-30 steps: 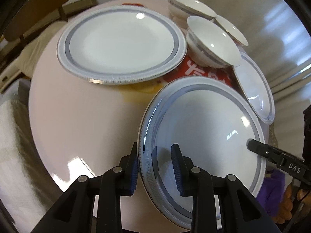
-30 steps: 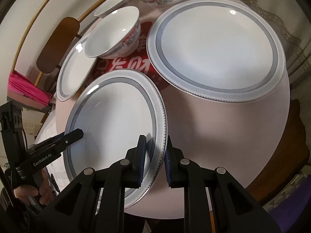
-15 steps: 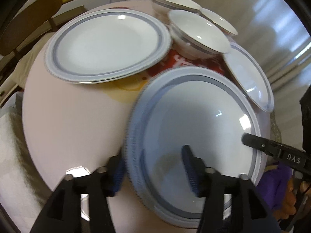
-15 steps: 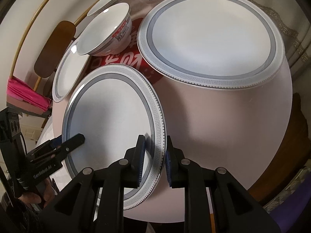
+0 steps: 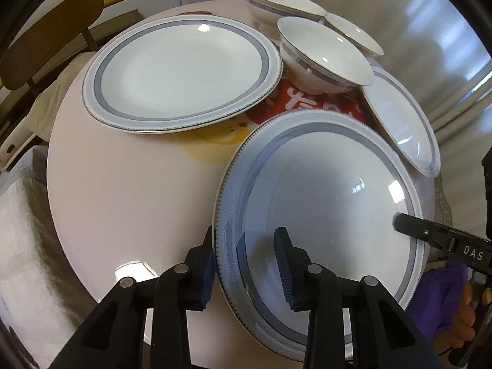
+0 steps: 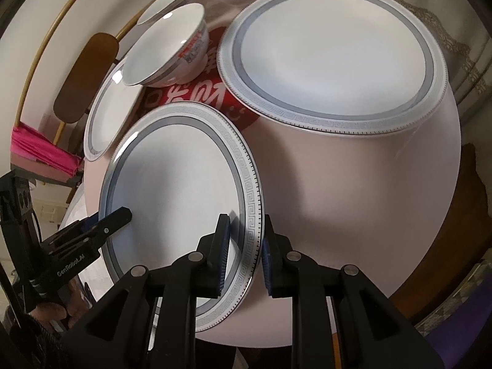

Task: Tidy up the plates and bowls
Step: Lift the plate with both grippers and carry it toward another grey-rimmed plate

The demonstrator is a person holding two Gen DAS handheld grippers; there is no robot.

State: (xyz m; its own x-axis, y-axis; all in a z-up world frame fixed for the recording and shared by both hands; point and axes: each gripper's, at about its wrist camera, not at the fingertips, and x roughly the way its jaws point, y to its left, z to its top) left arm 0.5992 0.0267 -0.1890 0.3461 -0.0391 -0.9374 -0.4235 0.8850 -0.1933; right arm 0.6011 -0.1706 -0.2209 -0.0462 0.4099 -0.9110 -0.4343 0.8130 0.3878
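A large white plate with a grey-blue band [image 5: 323, 200] [image 6: 172, 184] sits at the near side of the round table, held from both sides. My left gripper [image 5: 246, 264] has the plate's near rim between its blue pads, and its jaws are closing onto it. On the opposite rim, my right gripper [image 6: 244, 246] is shut. A second large plate [image 5: 181, 73] [image 6: 332, 58] lies flat further back. A smaller plate [image 5: 402, 123] [image 6: 107, 117] rests by a white bowl [image 5: 323, 52] [image 6: 166, 49], with two more bowls [image 5: 283, 3] behind.
The pale pink round table [image 5: 123, 200] [image 6: 353, 200] has a red printed mat [image 5: 307, 104] under the dishes. A brown chair back [image 5: 52, 33] stands beyond the far edge. A white towel-like cloth [image 5: 21, 246] lies off the table's side.
My left gripper's jaws spread wide around the plate's rim, then came back together on it. The right gripper kept its hold throughout. The plate shifted only slightly.
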